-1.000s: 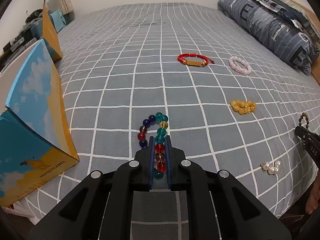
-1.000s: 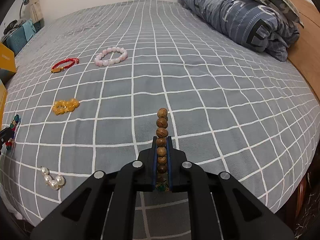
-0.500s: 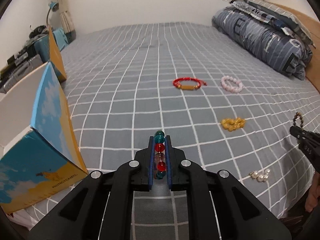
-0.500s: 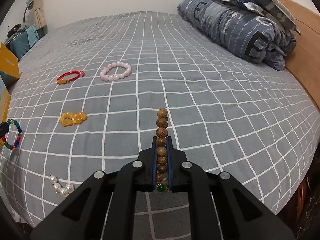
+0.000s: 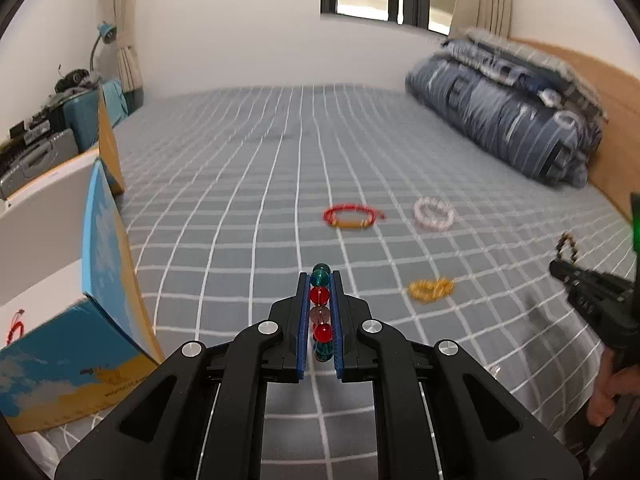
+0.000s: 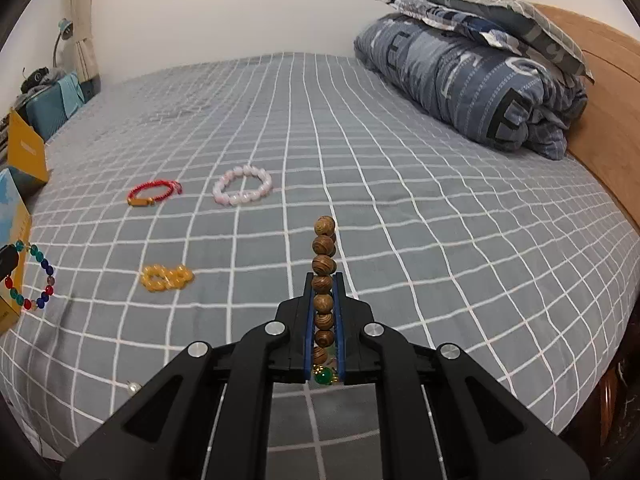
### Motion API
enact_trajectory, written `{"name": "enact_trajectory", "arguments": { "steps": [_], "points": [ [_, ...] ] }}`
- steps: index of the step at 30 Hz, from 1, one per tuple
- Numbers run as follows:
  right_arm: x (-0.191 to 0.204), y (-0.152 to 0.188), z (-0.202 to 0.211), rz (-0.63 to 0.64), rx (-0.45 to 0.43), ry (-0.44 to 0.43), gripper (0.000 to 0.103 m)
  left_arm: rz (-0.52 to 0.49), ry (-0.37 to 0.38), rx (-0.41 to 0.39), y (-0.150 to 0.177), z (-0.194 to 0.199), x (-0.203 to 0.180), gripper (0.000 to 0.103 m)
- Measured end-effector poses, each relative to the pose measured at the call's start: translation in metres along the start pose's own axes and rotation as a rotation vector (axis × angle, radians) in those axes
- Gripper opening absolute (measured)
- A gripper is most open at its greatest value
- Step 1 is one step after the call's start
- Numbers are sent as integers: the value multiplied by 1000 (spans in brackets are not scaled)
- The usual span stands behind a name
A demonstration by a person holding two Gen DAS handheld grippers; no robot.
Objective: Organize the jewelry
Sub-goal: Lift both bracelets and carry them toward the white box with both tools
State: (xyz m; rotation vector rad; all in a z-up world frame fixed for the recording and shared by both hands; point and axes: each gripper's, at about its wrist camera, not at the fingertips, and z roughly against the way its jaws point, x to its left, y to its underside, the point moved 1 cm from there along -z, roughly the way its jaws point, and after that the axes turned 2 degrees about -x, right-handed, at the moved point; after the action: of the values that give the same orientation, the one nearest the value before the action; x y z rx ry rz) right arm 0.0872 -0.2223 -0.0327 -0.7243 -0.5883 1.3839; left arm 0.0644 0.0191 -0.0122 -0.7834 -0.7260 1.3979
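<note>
I have two bracelets off the bed at once: the glass bead bracelet is pinched edge-on in my left hand-held gripper, and the wooden bead bracelet is clamped the same way in my right hand-held gripper, its free loop standing up past the fingertips. Both are light, and I'd guess the beads are hard and smooth on a slack cord, so they roll and can slide along the pads; holding across several beads, as now, seems safest, and the glass ones would not like a drop. On the bed four pieces lie toward the near left part: the amber bracelet, the red cord bracelet, the pink bracelet beside it, and pearls near the front edge. The open box sits at the bed's left edge, likely the destination.
</note>
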Motion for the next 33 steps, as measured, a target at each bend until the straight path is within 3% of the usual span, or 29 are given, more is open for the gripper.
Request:
{"name": "enact_trajectory", "arguments": {
  "steps": [6,20,33],
  "points": [
    [7,-8,3,4,-23,-22,7,14,8,-71,-9,11,3,9],
    [29,-21,7,-2,-27,-84,7,22,-17,-75,-18,17,12,9],
    [81,-41,28,43,-61,-137,7,48,-49,-113,-34,51,37,9]
  ]
}}
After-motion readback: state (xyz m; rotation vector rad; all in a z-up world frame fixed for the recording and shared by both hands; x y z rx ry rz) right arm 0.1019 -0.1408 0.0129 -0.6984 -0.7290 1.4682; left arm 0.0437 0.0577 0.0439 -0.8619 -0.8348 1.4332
